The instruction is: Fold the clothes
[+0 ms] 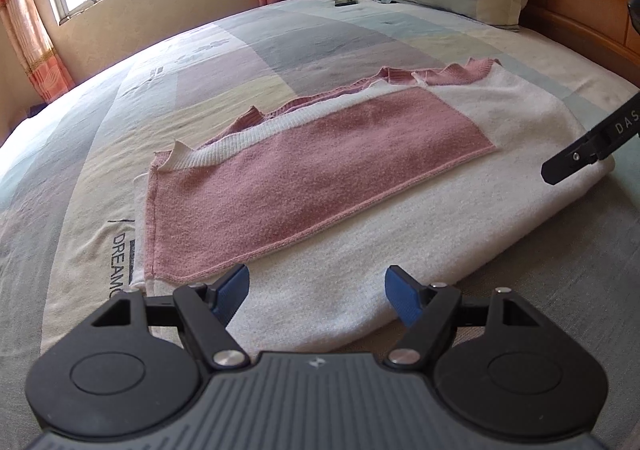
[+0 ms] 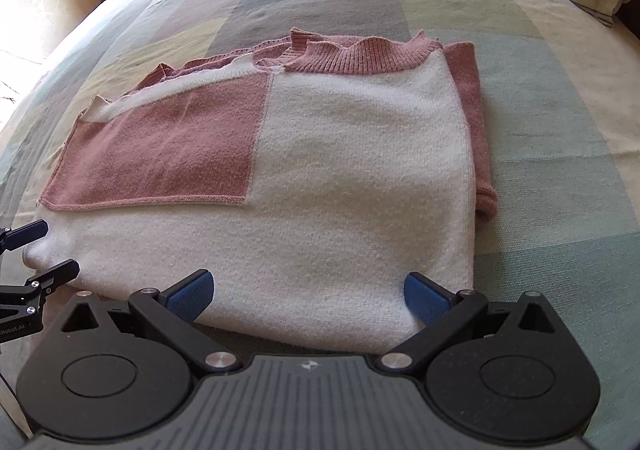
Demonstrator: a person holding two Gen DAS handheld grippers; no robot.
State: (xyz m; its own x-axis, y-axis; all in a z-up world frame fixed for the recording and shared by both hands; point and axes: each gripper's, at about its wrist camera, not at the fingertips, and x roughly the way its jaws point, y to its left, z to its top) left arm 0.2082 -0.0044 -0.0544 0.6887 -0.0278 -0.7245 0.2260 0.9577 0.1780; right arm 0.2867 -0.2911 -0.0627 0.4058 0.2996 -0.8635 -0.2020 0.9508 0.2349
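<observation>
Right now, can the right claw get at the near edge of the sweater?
Probably yes. The right claw stands open just above the sweater, at its near edge, nothing between them; the left claw sits off to the side.

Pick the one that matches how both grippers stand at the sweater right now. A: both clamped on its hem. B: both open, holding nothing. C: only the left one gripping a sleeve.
B: the left gripper and right gripper both show blue pads spread apart over the sweater, pinching nothing.
</observation>
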